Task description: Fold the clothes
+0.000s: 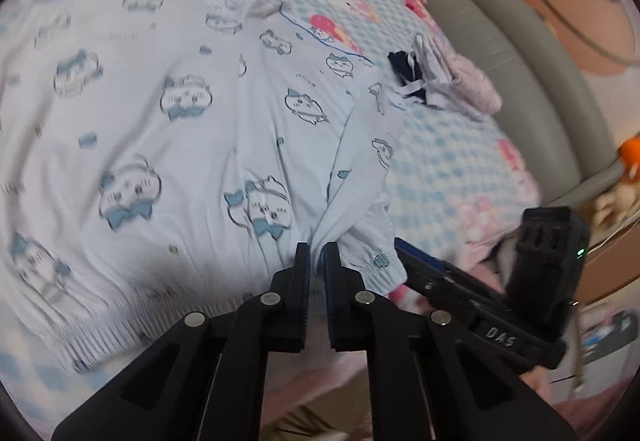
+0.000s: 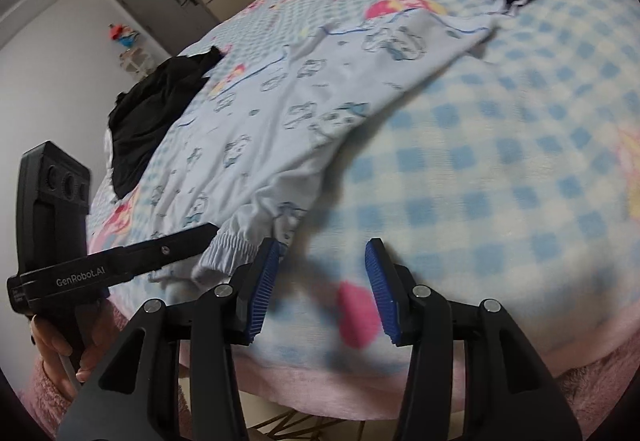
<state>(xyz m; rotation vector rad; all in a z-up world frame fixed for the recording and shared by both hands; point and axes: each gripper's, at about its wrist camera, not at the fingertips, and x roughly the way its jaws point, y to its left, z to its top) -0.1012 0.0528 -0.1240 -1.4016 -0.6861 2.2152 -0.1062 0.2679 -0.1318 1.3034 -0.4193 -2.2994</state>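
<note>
A pale blue pyjama top [image 1: 180, 101] printed with cartoon animals lies spread on a blue checked blanket [image 1: 448, 161]. Its right sleeve [image 1: 360, 161] runs down toward me and bunches at the ribbed cuff [image 1: 380, 269]. My left gripper [image 1: 316, 253] is shut on the sleeve fabric just above the cuff. In the right wrist view the same top [image 2: 280, 113] stretches away to the upper right, and its cuff [image 2: 228, 249] sits by the left gripper [image 2: 212, 231]. My right gripper [image 2: 322, 253] stands open just right of the cuff, over the blanket [image 2: 480, 181], with nothing between its blue pads.
A small pile of navy and white clothes [image 1: 420, 77] lies beside a pink garment [image 1: 476, 81] near the grey padded bed frame [image 1: 500, 53]. A black garment [image 2: 156, 109] sits at the bed's far side. A hand [image 2: 52, 345] holds the left gripper at the bed's near edge.
</note>
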